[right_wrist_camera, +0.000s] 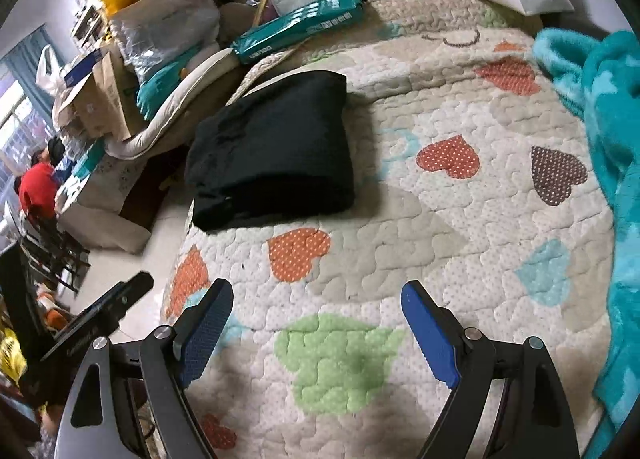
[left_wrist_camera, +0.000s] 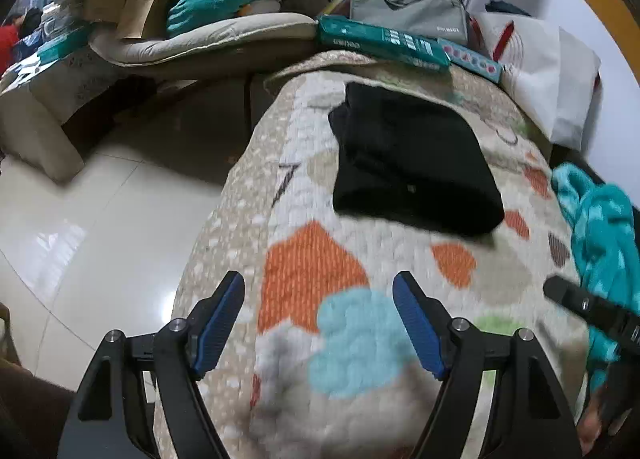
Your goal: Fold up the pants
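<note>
Both wrist cameras look forward and down over a heart-patterned quilt [left_wrist_camera: 320, 187], low and close; the left view sits nearer the quilt's left edge. Both share the folded black pants [left_wrist_camera: 412, 159] [right_wrist_camera: 272, 155] and teal box [right_wrist_camera: 296, 25]

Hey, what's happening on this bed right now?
The black pants lie already folded into a compact stack near the edge of the heart-patterned quilt. Both the left gripper and right gripper hover open above the quilt, holding nothing. A teal blanket lies bunched alongside.
</note>
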`<state>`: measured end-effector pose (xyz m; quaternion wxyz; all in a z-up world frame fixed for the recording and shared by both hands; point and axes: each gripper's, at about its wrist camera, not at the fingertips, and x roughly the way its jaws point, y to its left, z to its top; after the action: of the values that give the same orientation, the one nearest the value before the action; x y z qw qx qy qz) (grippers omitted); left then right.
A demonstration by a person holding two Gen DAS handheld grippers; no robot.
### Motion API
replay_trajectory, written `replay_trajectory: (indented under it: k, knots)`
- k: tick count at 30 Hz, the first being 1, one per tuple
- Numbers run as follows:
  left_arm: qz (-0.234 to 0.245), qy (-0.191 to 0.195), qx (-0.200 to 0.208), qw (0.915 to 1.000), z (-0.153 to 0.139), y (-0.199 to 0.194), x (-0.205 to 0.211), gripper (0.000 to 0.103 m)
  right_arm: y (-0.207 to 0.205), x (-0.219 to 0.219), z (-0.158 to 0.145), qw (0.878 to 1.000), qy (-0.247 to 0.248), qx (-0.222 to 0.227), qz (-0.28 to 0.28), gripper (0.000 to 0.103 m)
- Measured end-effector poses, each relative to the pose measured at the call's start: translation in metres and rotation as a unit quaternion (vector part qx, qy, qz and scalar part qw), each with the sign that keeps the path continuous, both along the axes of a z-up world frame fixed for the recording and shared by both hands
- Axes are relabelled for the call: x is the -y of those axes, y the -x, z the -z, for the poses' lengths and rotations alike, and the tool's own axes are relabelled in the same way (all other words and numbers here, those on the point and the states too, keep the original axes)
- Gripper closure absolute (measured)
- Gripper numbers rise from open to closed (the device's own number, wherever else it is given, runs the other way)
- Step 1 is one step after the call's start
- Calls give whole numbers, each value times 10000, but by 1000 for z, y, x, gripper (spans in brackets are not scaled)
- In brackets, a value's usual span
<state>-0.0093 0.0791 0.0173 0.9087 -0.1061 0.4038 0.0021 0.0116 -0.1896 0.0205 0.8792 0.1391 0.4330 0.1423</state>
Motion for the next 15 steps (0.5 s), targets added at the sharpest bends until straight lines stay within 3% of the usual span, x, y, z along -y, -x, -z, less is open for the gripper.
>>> replay_trajectory:
  k: [15]
  knots:
    - [143, -442, 84, 9989, 4, 13, 18, 27, 19, -20, -2, 9961, 809, 336, -82, 13]
